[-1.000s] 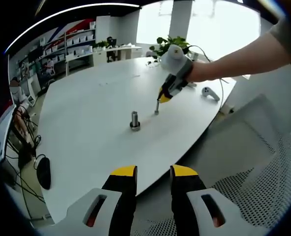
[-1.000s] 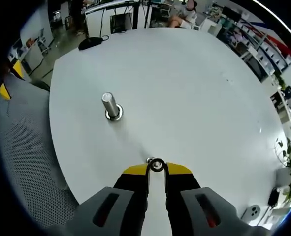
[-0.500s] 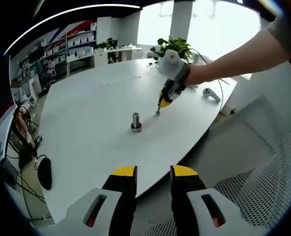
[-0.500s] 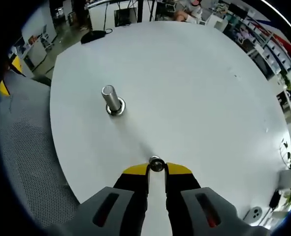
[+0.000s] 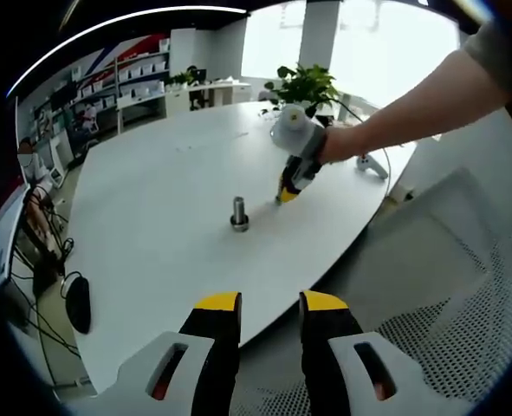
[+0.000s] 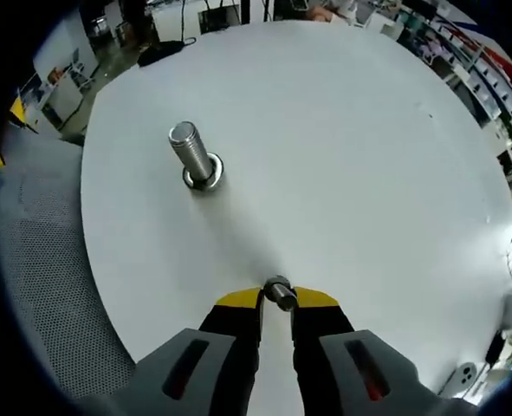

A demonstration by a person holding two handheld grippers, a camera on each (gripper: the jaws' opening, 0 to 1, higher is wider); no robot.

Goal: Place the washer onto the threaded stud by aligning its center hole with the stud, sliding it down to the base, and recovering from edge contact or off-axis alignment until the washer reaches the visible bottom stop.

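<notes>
Right tongs [image 6: 277,299] are pinched on the washer [image 6: 278,290], holding it just above the white surface [image 6: 351,173]. Threaded stud [image 6: 193,156] stands upright on its base, ahead and off to the left of those tongs, well apart from the washer. Left tongs [image 5: 269,303] hang back past the surface edge, jaws parted with nothing between them, right tongs visible far ahead beside the stud.

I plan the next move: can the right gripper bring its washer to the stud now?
Probably yes: bare table lies between the right gripper, shut on the washer, and the upright stud.
</notes>
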